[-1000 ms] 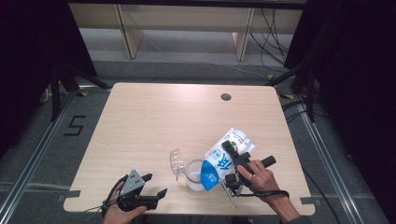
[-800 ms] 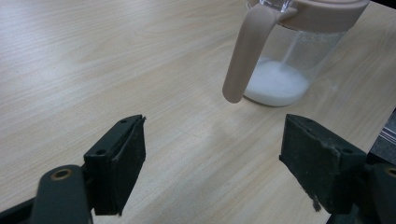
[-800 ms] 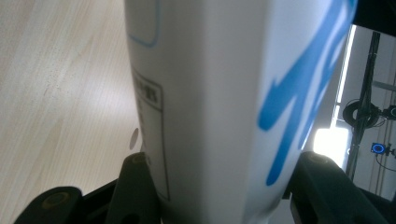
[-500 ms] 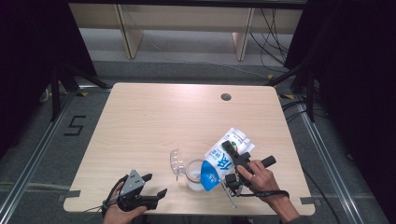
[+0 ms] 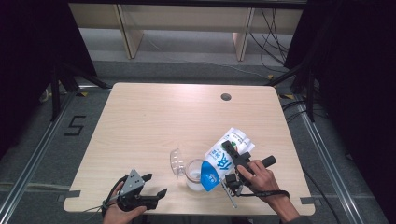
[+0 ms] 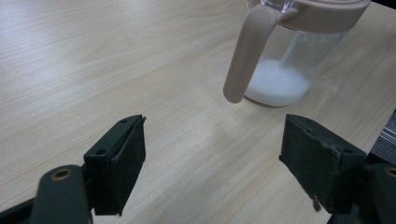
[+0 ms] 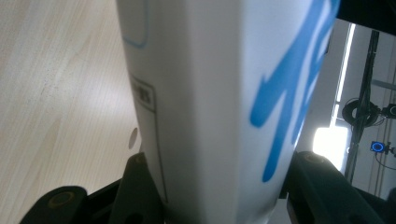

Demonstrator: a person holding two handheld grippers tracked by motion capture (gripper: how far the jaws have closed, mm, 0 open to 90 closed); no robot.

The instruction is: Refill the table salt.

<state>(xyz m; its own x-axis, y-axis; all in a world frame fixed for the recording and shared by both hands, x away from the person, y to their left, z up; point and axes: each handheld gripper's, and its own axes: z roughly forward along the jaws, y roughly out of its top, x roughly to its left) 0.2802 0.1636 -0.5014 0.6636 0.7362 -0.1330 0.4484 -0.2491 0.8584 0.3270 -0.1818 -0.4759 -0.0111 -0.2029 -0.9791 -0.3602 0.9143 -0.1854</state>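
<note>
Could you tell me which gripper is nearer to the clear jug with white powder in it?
Right. The right gripper tilts the bag over the jug; the left gripper, open, rests apart, nearer the table's front edge.

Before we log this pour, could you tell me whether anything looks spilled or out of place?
Nothing looks spilled. The right tongs hold the pouch tipped over the jug, which has white powder at its bottom. The table around it looks clean. The left tongs rest open, apart from the jug.

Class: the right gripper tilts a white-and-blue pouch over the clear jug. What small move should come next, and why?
Probably hold the tilt a little longer: the right gripper clamps the pouch, its low end over the jug, which holds only a shallow white layer. The left gripper is open, idle.
</note>
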